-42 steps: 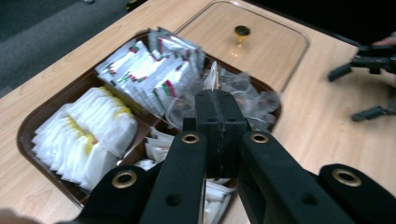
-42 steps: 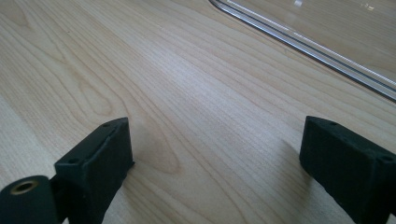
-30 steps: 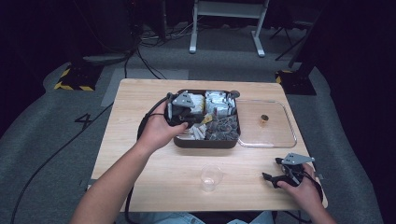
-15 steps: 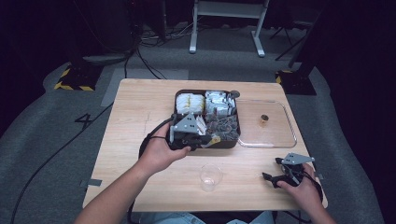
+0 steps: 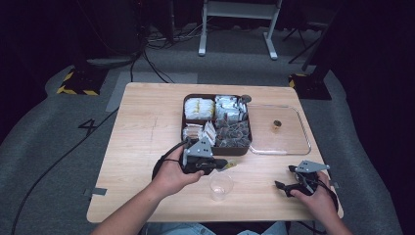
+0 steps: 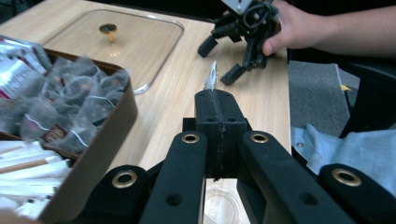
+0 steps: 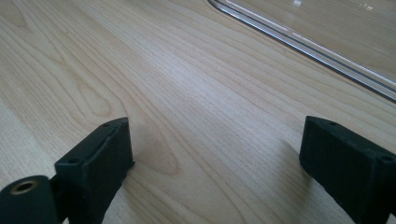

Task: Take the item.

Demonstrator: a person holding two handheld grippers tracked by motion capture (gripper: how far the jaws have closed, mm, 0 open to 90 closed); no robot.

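Note:
My left gripper (image 5: pixel 221 166) (image 6: pixel 215 99) hovers just in front of the brown compartment tray (image 5: pixel 230 151), shut on a small thin sachet (image 6: pixel 212 77) whose edge sticks out past the jaws. A clear plastic cup (image 5: pixel 220 186) stands on the table right below and in front of it. The tray (image 6: pixel 116 122) holds several tea bags (image 6: pixel 70 100), silver packets (image 5: pixel 229 107), yellow packets (image 5: pixel 199 107) and white sticks (image 5: pixel 198 131). At the front right, my right gripper (image 5: pixel 285 177) (image 7: pixel 215 158) (image 6: pixel 218 61) rests open on the wood with nothing between its jaws.
The tray's clear lid (image 5: pixel 288 139) with a small gold knob (image 5: pixel 277 124) lies flat to the right of the tray. Bare tabletop (image 5: pixel 142 132) spreads left of the tray. Cables trail off the table's left front.
My left gripper has pulled back from over the tray toward the front edge, carrying the sachet to just above the cup. The right gripper has stayed put.

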